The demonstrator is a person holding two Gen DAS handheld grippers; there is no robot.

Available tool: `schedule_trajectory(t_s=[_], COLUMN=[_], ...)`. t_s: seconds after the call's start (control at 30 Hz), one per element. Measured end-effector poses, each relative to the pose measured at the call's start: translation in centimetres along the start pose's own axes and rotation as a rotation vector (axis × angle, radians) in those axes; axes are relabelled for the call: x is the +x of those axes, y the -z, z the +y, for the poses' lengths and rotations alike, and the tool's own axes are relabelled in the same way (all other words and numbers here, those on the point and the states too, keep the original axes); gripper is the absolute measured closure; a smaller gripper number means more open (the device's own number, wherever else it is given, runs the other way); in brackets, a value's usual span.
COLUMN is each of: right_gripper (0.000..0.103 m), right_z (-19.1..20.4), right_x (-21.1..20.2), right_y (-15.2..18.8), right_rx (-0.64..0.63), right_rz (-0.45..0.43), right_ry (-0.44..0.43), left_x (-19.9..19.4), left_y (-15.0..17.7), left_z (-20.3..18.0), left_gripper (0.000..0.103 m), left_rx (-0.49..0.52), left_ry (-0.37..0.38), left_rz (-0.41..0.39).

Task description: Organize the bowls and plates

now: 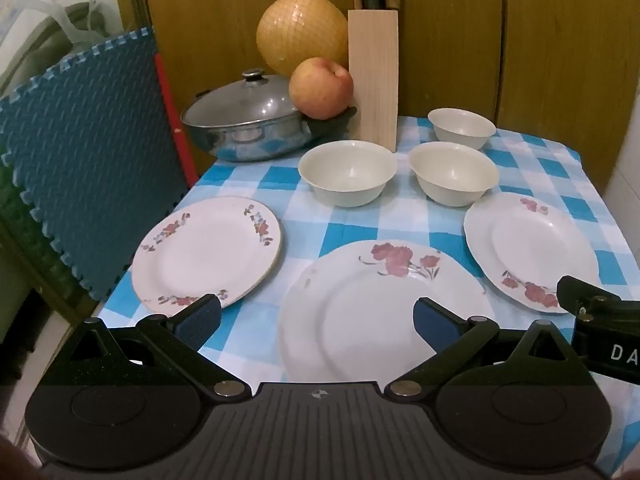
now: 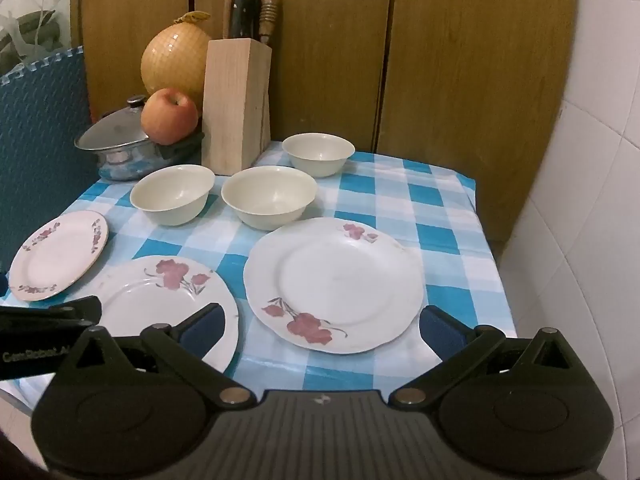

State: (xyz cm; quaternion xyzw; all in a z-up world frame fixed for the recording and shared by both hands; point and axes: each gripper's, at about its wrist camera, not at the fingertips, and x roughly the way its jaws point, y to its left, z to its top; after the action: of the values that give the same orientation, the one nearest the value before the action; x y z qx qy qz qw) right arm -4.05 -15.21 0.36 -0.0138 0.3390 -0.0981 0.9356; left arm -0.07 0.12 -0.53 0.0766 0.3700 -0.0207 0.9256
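Left wrist view is showing the left gripper (image 1: 316, 322) hanging with its jaws spread wide and grasping nothing, above the near edge of the middle plate (image 1: 380, 308), which is lying at 6 o'clock on the checked tablecloth (image 1: 404, 220). At 9 o'clock the gold-rimmed plate (image 1: 208, 252) is lying alone; at 3 o'clock the right plate (image 1: 532, 248) is lying just beside the tip of the right gripper (image 1: 592, 308). Three cream bowls are standing apart toward 12 o'clock: the left bowl (image 1: 347, 172), the centre bowl (image 1: 453, 173) and the far bowl (image 1: 462, 127). Behind them a knife block (image 1: 374, 80), an apple (image 1: 321, 89), a netted pomelo (image 1: 302, 38) and a lidded pot (image 1: 244, 120) are crowding at 11 o'clock.

Right wrist view is showing the right gripper (image 2: 320, 324) likewise released, empty, hovering over the right plate's (image 2: 334, 284) near rim.
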Motion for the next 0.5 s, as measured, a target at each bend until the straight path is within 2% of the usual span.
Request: schedule_trajectory(t_s=[0.5], right_gripper=[0.004], right_z=[0.28], right_x=[-0.37], right_y=[0.09], right_rx=[-0.013], right_rz=[-0.001], right_ry=[-0.015], left_x=[-0.09], left_y=[-0.06], left_z=[0.30], left_gripper=[0.000], left_rx=[-0.006], left_ry=[-0.002], left_rz=[0.005])
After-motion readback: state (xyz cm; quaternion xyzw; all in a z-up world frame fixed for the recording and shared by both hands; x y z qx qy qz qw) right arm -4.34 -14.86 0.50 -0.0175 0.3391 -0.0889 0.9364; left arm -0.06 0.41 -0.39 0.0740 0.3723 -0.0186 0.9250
